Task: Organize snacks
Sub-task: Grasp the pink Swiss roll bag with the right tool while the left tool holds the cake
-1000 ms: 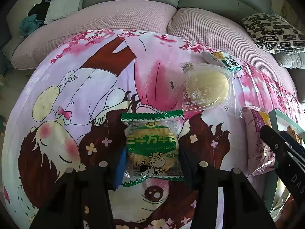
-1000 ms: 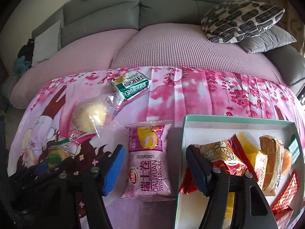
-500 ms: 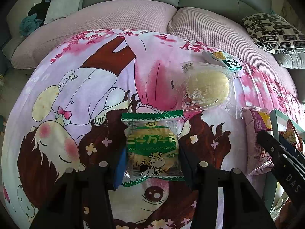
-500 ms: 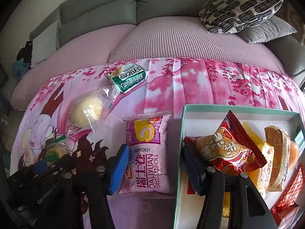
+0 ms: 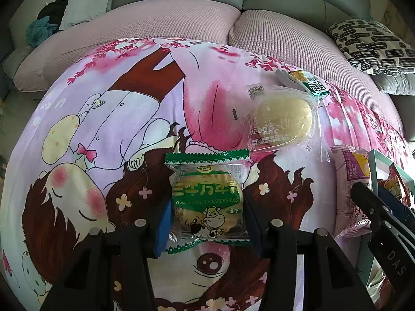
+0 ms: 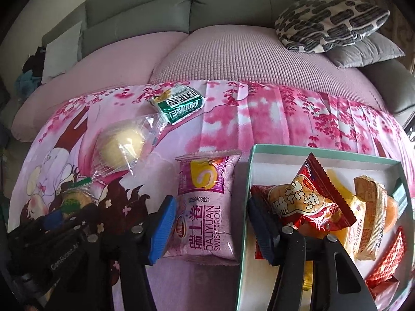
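Pickup step: left gripper (image 5: 207,223), jaws spread, straddles the green biscuit packet (image 5: 207,202) at lower centre. Right gripper (image 6: 210,228), also spread, brackets the pink Swiss roll (image 6: 206,207) beside the box (image 6: 246,181). Next: clamp, lift.

Home living room: grey sofa (image 6: 233,7), patterned cushion (image 6: 329,23).

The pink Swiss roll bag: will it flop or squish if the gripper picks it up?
The pink Swiss roll bag looks puffy, so it's probably light and would give under the open right gripper fingers. Its shiny wrapper may be slippery. The cake inside is likely soft, so a hard squeeze could squash it.
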